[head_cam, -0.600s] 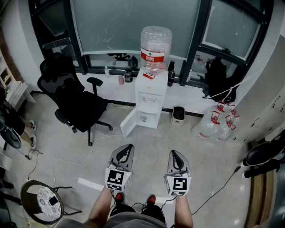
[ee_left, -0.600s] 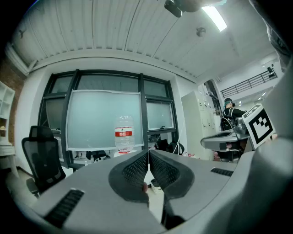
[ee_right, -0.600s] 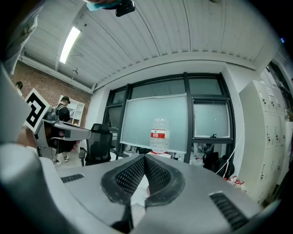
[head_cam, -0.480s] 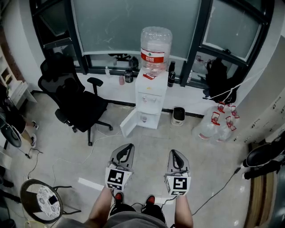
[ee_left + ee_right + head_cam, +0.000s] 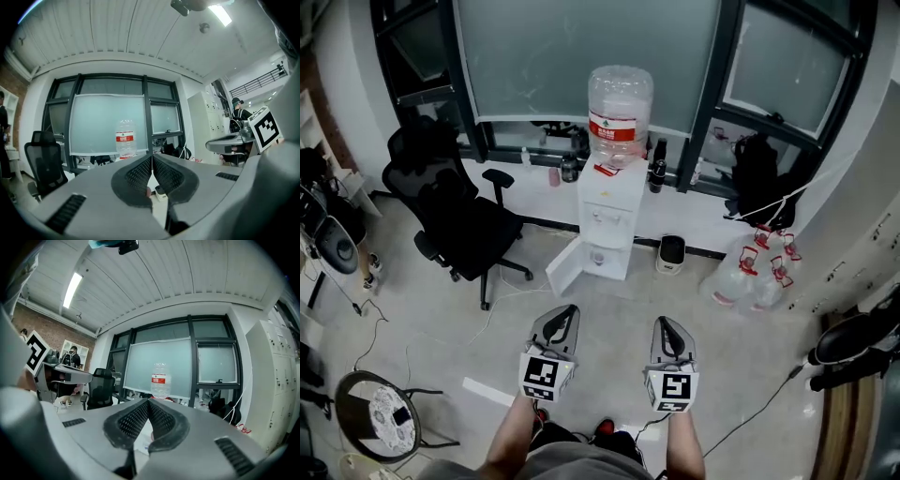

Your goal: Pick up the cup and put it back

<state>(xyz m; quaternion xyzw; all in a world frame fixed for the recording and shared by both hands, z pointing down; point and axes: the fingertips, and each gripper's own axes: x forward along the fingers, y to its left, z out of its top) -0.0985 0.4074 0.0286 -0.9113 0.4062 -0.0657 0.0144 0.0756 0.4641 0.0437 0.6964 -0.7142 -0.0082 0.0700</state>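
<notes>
A white water dispenser (image 5: 607, 208) with a big clear bottle (image 5: 620, 105) stands by the window, its lower door (image 5: 563, 264) swung open. A small pale object (image 5: 598, 257), perhaps a cup, sits in the lower compartment; it is too small to be sure. My left gripper (image 5: 565, 314) and right gripper (image 5: 666, 325) hover side by side above the floor, well short of the dispenser. Both are shut with nothing between the pads. In the left gripper view the left gripper (image 5: 151, 157) points at the bottle (image 5: 125, 138). The right gripper (image 5: 149, 401) also faces the bottle (image 5: 160, 379).
A black office chair (image 5: 455, 211) stands left of the dispenser. Bottles and a pink cup (image 5: 553, 175) line the window sill. A small bin (image 5: 670, 253) and empty water jugs (image 5: 750, 277) lie to the right. A round stool (image 5: 380, 427) is at the lower left; cables cross the floor.
The head view has shifted: the dispenser and room now sit slightly lower and to the left. Both grippers keep their side-by-side position and stay shut.
</notes>
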